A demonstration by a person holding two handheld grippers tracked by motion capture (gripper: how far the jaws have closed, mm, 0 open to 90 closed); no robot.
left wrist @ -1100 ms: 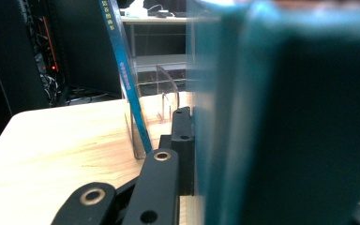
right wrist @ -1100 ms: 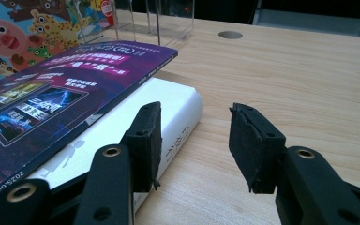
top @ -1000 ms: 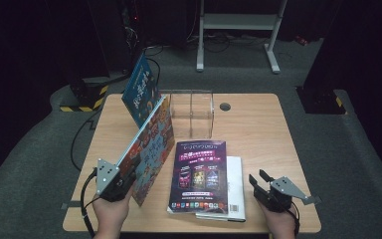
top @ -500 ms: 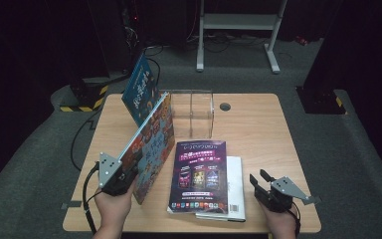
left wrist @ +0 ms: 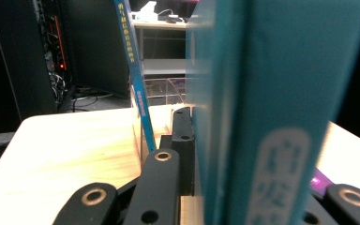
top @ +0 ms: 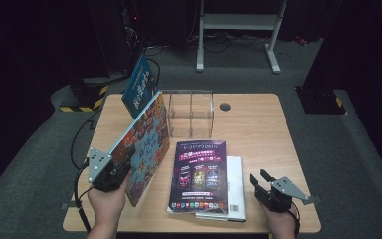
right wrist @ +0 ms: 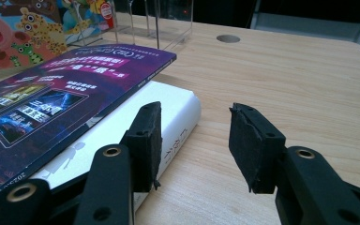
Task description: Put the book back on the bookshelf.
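Observation:
My left gripper (top: 122, 169) is shut on the lower edge of a colourful picture book (top: 146, 144) and holds it tilted up over the table's left side. In the left gripper view the book's teal spine (left wrist: 262, 117) stands between the jaws of that gripper (left wrist: 194, 145). Behind it a blue book (top: 140, 84) leans beside a clear acrylic holder (top: 191, 112). A purple magazine (top: 201, 174) lies on a white book (top: 235, 184). My right gripper (top: 261, 179) rests open at the front right, and its jaws (right wrist: 194, 140) hold nothing beside the white book (right wrist: 164, 117).
The wooden table (top: 258, 129) has a round cable hole (top: 224, 106) near its far edge. Bare wood lies to the right of the stacked books. Dark floor, cables and a white stand frame (top: 238, 22) lie beyond the table.
My left gripper with the picture book has shifted slightly away from the table's front edge. The right gripper has stayed where it was.

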